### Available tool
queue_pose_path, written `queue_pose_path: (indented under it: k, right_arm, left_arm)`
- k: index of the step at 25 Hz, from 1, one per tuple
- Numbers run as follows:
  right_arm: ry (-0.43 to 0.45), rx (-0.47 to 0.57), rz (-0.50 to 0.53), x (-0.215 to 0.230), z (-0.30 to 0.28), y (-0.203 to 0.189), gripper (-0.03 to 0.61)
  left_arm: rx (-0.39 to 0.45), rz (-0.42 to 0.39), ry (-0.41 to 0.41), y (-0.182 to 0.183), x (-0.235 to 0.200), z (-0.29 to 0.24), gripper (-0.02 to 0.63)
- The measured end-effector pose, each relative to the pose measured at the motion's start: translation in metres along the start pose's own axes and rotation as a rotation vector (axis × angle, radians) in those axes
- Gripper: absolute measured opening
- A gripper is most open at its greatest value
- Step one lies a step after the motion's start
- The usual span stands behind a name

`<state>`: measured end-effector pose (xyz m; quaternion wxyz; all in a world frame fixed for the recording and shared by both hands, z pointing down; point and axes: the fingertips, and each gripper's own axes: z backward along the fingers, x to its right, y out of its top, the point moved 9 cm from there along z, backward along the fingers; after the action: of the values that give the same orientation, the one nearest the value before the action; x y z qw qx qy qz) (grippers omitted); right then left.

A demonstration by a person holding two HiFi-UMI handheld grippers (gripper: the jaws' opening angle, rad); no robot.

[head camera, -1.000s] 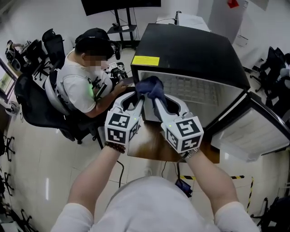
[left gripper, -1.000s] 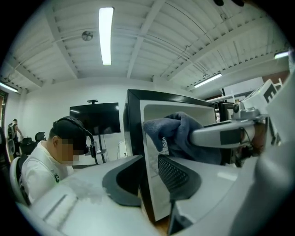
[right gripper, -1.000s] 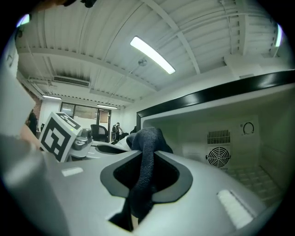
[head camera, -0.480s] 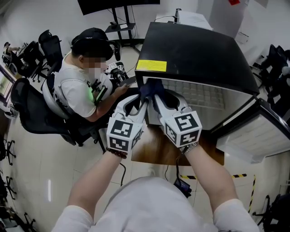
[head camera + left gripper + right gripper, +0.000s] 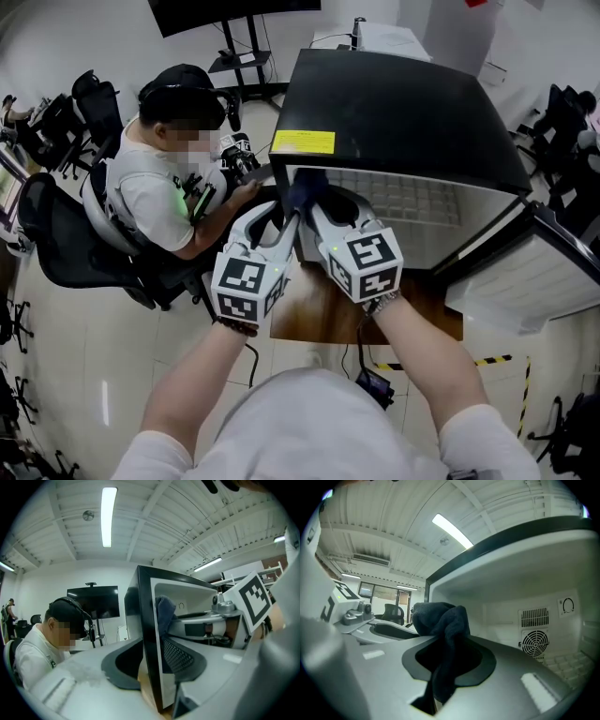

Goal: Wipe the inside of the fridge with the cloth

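The black fridge (image 5: 403, 103) stands on a wooden table (image 5: 328, 314) with its door (image 5: 525, 272) swung open to the right. My right gripper (image 5: 314, 199) is shut on the dark blue cloth (image 5: 305, 190) just inside the opening's upper left corner. In the right gripper view the cloth (image 5: 443, 620) bunches above and hangs down between the jaws of the right gripper (image 5: 447, 663). My left gripper (image 5: 281, 214) sits beside it. Its jaws have just been opening, and in the left gripper view the left gripper (image 5: 152, 660) straddles the fridge's left wall edge (image 5: 147, 634), holding nothing.
A seated person (image 5: 173, 178) with headphones is close to the fridge's left side, among office chairs (image 5: 66, 234). The white fridge interior shows a fan vent (image 5: 534, 641) and a dial (image 5: 568, 605) on its back wall. A yellow label (image 5: 303, 142) marks the fridge top.
Both grippers have shifted left to the fridge's left front edge. The cloth has gone with the right gripper into the opening, and the left fingers no longer touch it.
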<state>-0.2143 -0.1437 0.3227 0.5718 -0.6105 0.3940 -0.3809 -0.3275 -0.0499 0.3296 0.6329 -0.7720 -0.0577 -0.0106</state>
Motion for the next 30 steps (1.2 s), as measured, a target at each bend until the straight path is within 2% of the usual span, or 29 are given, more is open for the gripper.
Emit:
queue_pose_path:
  k: [7,18,30]
  right_arm:
    - [-0.005,0.013,-0.002,0.004,-0.005,0.002,0.067]
    - [-0.021,0.025,-0.018,0.019,-0.019,0.001,0.066]
    - [-0.119,-0.013,0.02,0.037,-0.044,-0.01,0.066]
  left_arm:
    - [0.003,0.032,-0.011,0.002,-0.002,-0.008,0.142]
    - [-0.015,0.026,0.002,0.002,-0.001,-0.011,0.141]
    - [-0.025,0.034,0.004,0.002,0.002,-0.011,0.15]
